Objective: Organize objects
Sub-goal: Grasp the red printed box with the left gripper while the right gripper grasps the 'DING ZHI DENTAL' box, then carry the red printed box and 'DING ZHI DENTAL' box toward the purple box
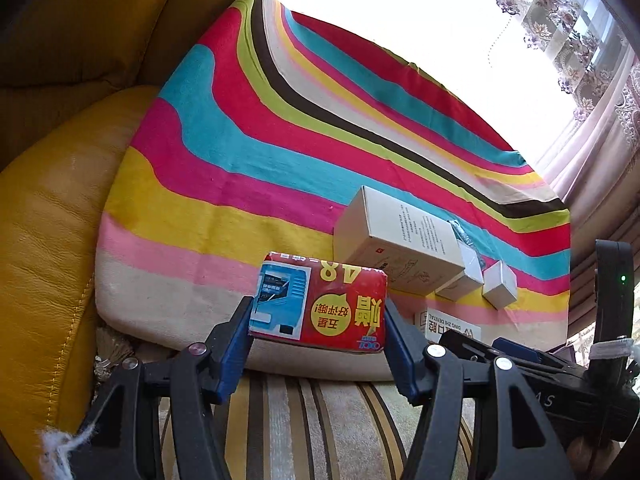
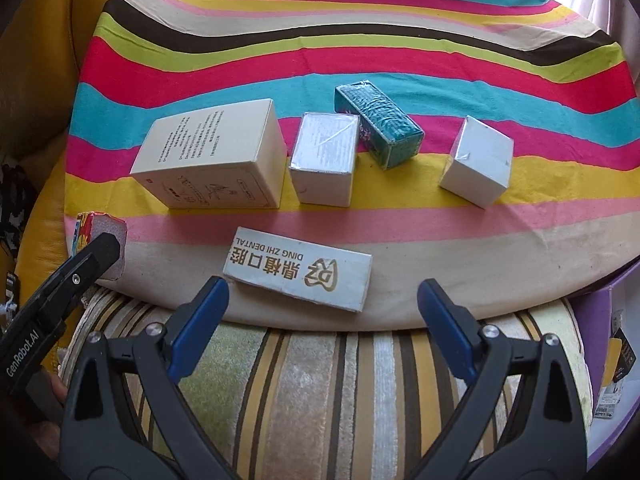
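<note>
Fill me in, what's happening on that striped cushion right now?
A person is sorting small boxes on the striped cushion. The left tool is clamped on a red and blue packet at the cushion's near edge. The right tool is open and empty, just short of the flat dental box. A large white box, two small white boxes and a teal box lie in a rough row behind.

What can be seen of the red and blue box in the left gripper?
The red and blue box is a small rectangular pack, seemingly shrink-wrapped, printed with a large "48", a yellow speech bubble and a blue appliance picture, all upside down. The left gripper clamps its two short ends between blue fingers. It sits at the near edge of the striped cushion; whether it rests on it is unclear.
</note>
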